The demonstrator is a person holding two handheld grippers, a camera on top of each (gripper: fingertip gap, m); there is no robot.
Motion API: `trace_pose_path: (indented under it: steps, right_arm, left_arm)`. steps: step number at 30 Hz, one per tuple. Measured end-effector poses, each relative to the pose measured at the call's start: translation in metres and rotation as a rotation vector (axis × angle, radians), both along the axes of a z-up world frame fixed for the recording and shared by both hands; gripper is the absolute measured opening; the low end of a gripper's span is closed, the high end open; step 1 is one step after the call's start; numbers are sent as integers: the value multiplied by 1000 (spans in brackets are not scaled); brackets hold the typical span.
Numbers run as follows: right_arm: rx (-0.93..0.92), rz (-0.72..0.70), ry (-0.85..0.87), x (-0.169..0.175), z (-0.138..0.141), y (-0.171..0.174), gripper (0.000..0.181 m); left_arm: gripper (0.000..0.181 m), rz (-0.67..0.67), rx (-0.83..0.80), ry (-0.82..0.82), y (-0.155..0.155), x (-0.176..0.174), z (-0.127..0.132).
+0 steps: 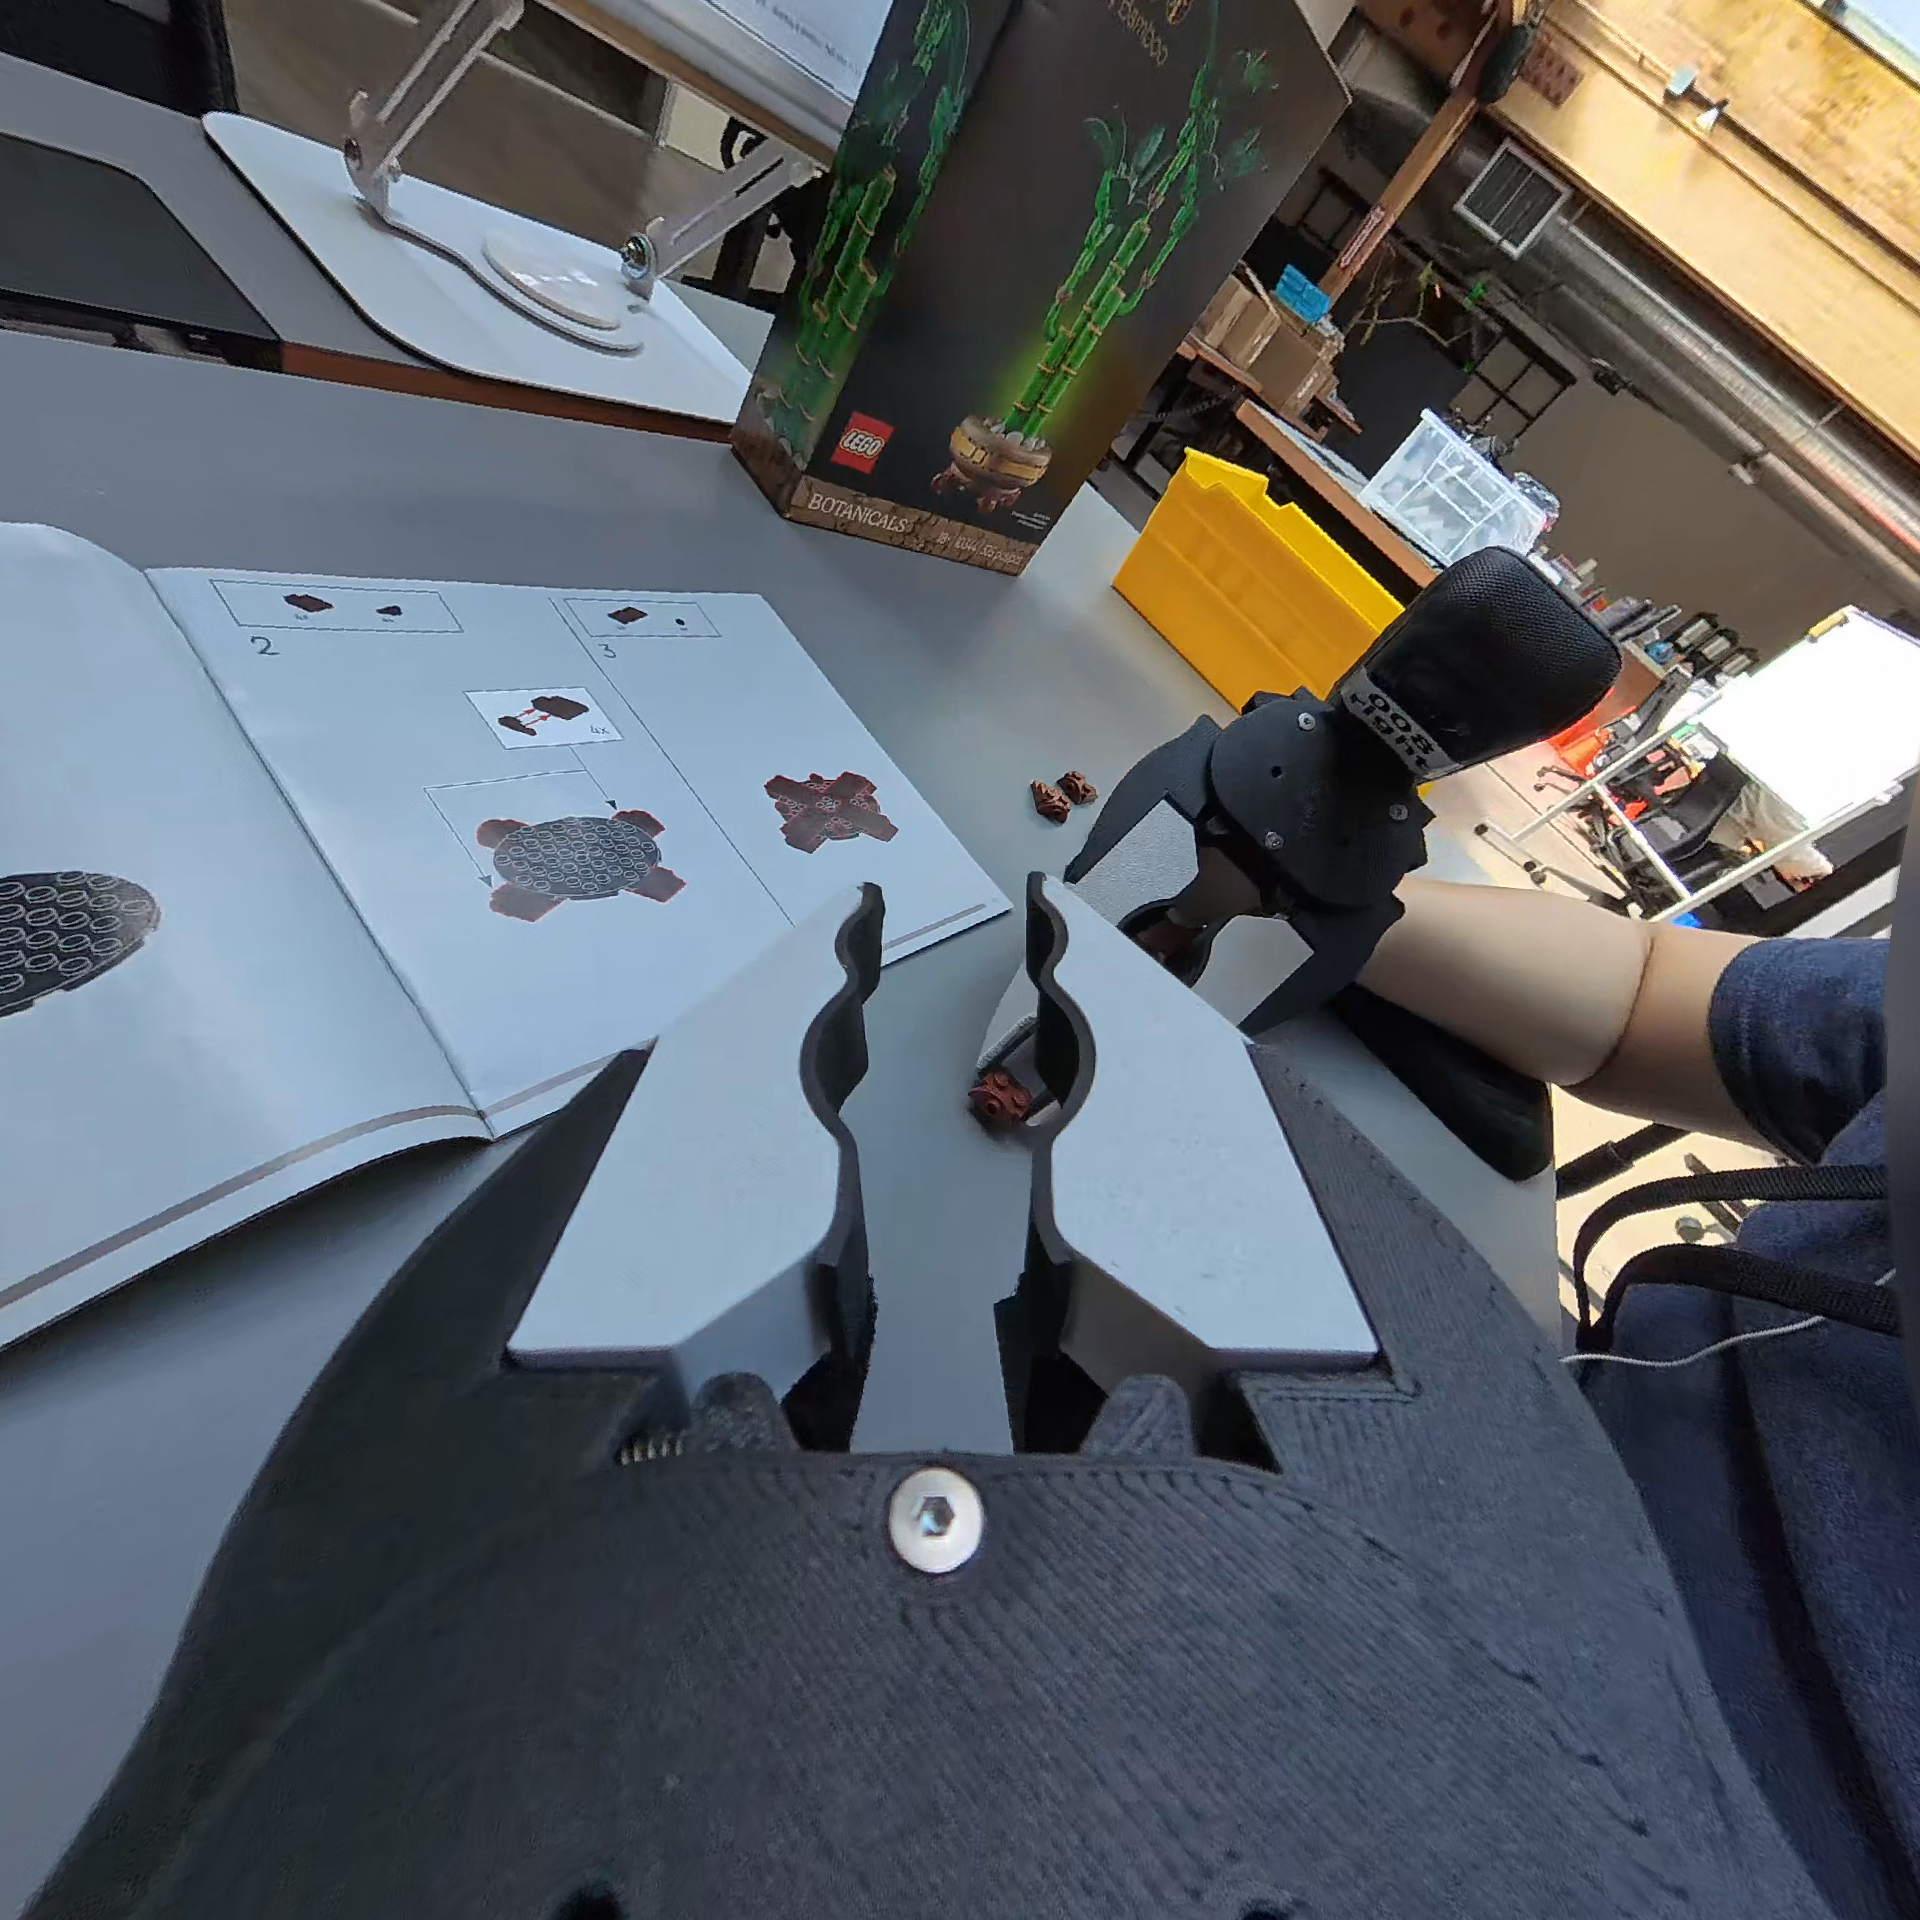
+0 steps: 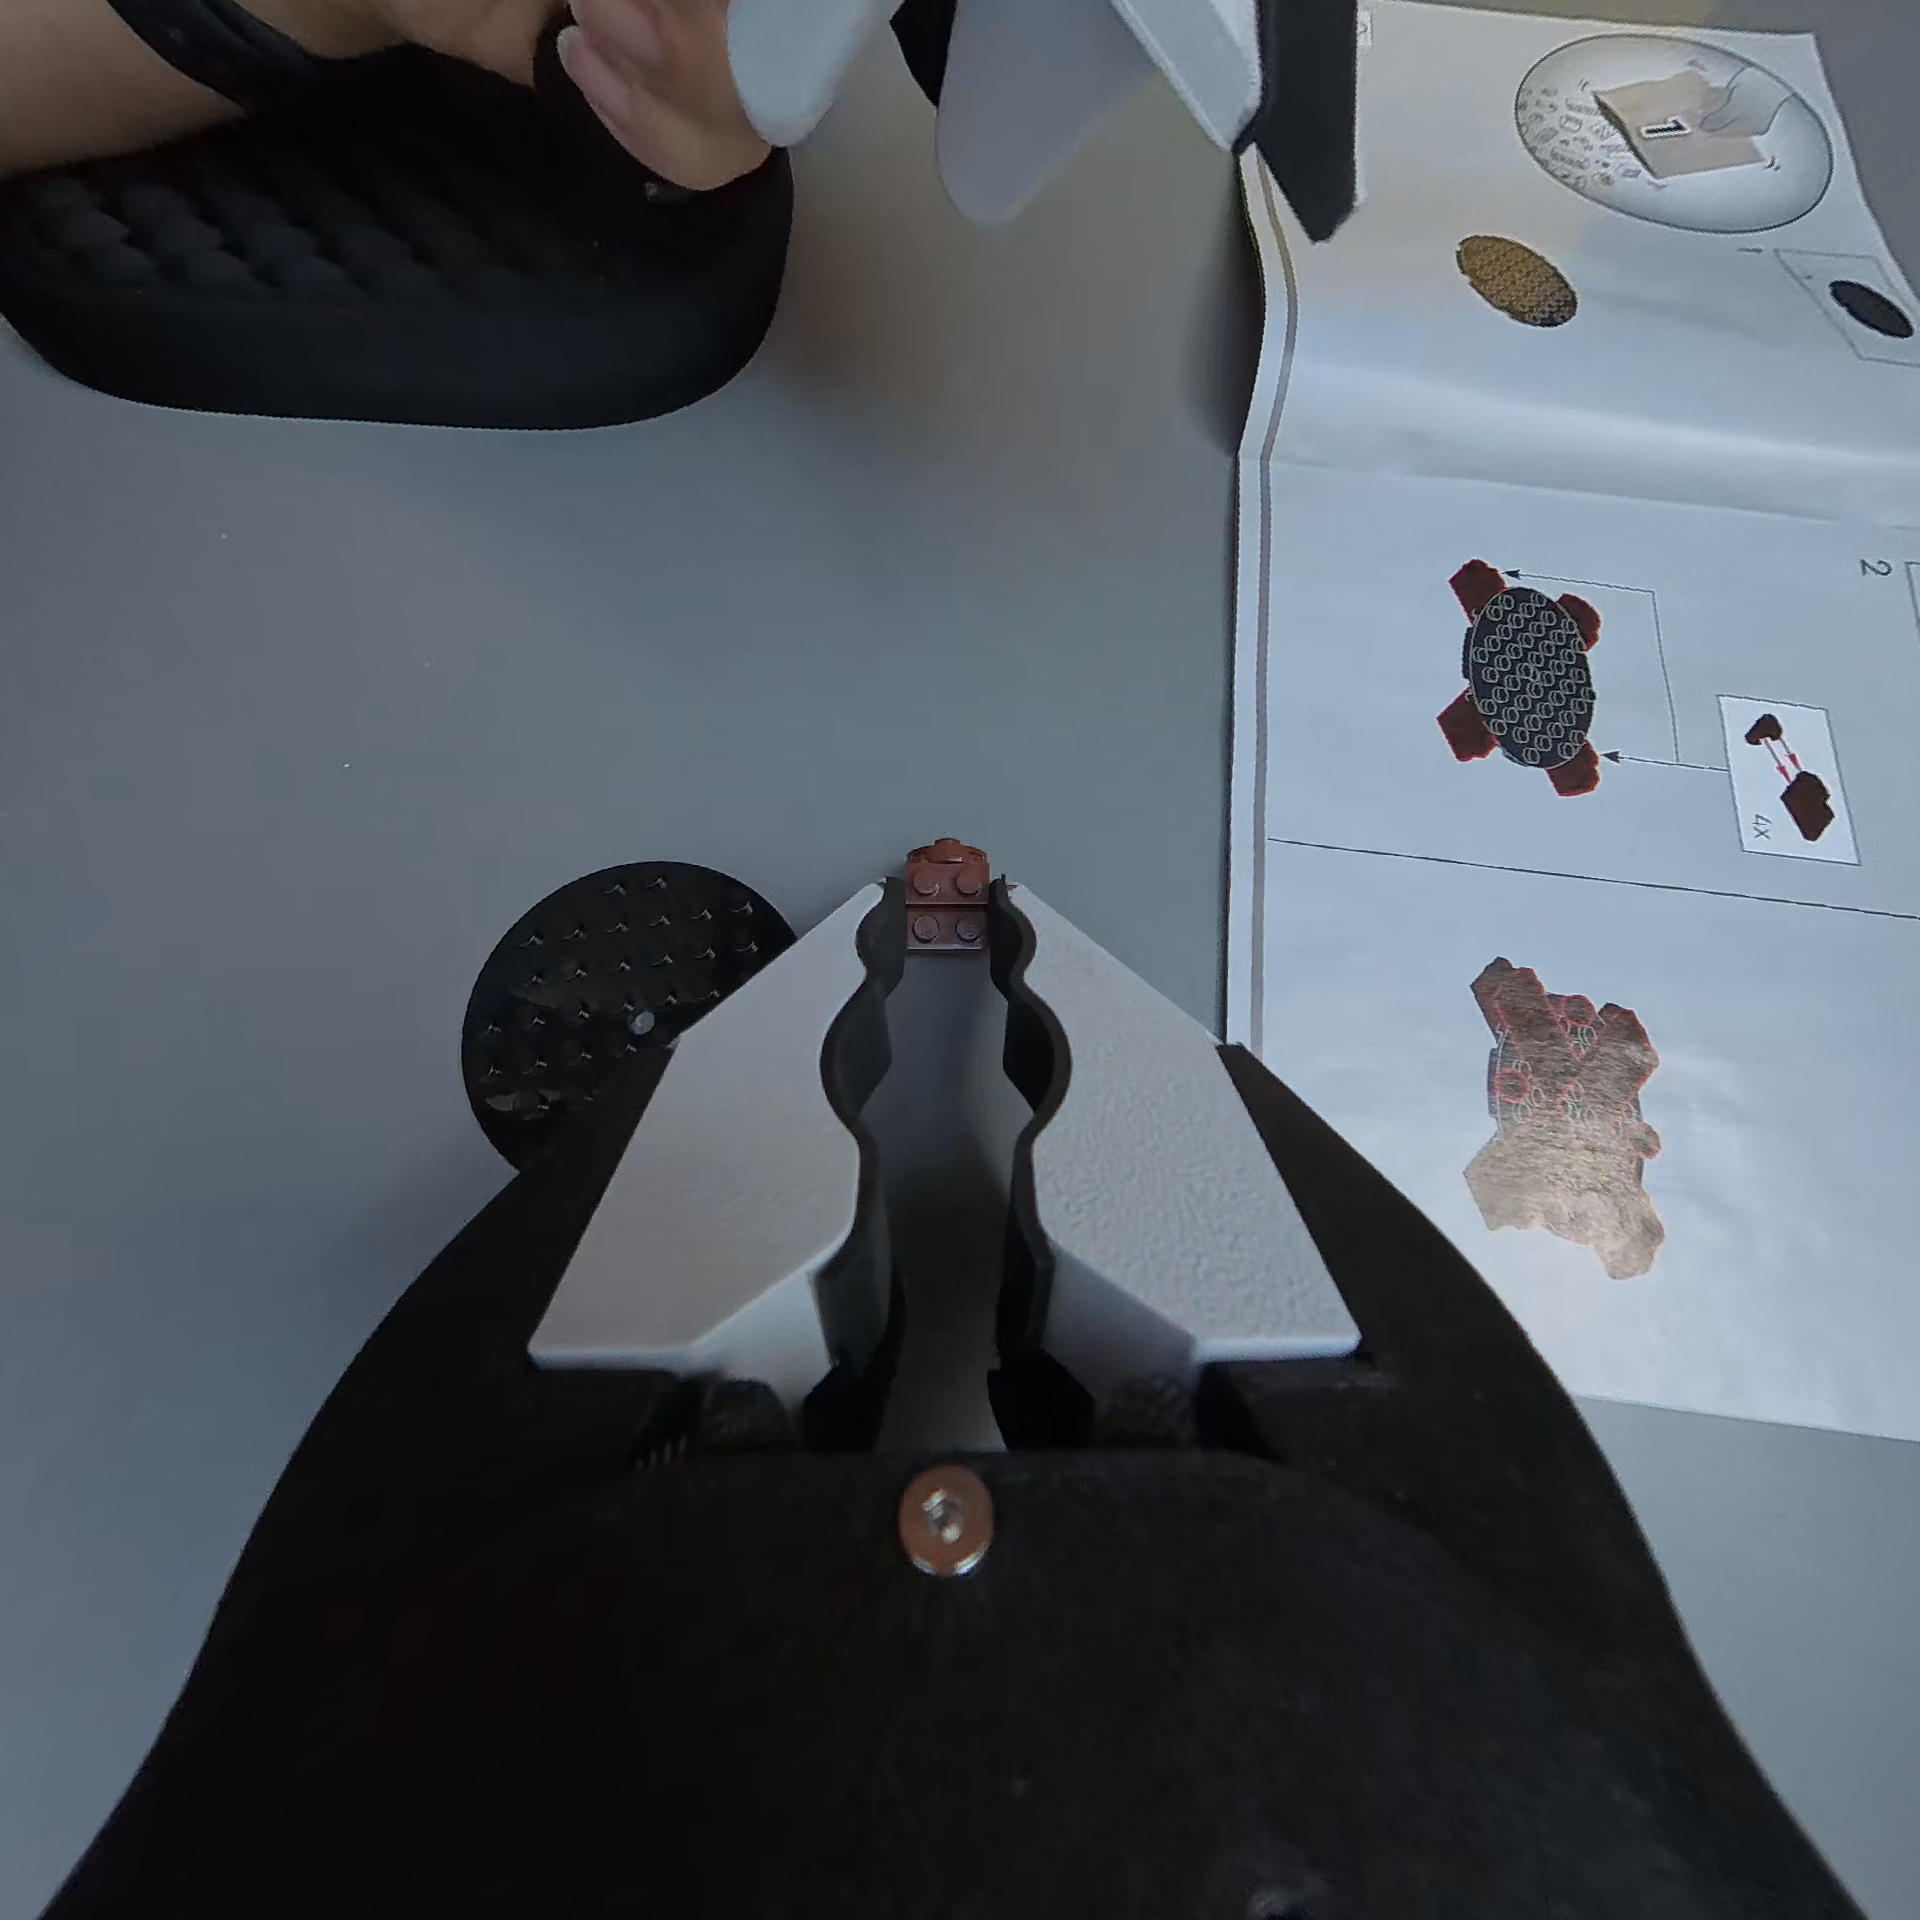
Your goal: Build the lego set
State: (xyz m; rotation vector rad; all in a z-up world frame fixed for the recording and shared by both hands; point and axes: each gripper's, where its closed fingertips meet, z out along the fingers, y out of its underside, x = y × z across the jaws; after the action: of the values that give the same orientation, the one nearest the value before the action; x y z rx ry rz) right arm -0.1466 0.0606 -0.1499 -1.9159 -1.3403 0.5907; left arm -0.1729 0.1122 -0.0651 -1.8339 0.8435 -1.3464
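My right gripper (image 2: 943, 904) is shut on a small reddish-brown studded brick (image 2: 943, 906) at its fingertips, just above the grey table. A black round studded plate (image 2: 613, 997) lies on the table close to the left of its fingers. My left gripper (image 1: 956, 904) is open and empty over the table beside the booklet. Between its fingers the held brown brick (image 1: 1003, 1099) shows. The right gripper's black body (image 1: 1309, 810) stands behind. The left gripper (image 2: 883, 156) shows at the top of the right wrist view, apart from the brick.
An open instruction booklet (image 1: 416, 831) (image 2: 1558, 727) lies on the table. Two small brown pieces (image 1: 1062, 795) lie beyond it. The set's box (image 1: 997, 260), a yellow bin (image 1: 1247, 592) and a white stand (image 1: 499, 239) are farther back. A black pad (image 2: 364, 291) bears a forearm. About 11 cm separates my left fingertips from my right. The black round studded plate (image 2: 613, 997) is about 6 cm from my right fingertips.
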Motion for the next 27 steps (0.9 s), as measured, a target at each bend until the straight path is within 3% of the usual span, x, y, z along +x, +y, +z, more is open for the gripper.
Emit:
trace_pose_path:
  steps: [11, 18, 21, 24, 27]
  right_arm:
    - [-30, 0, 10, -4, -3, -3, 17]
    - [-65, -14, 112, 13, 15, -17, 55]
    - [-147, 29, 213, 11, 24, -50, 78]
    - [-64, 29, 52, 12, 1, -60, 105]
    - [-24, 17, -13, 7, -5, -58, 100]
  left_arm:
    - [22, 4, 64, 65, -2, 2, -6]
    - [21, 10, 78, 52, -2, 1, -2]
    - [21, 1, 76, 38, -5, 1, 0]
    - [21, -13, 81, 34, -9, 2, 2]
    - [21, -19, 98, 32, -12, 3, 5]
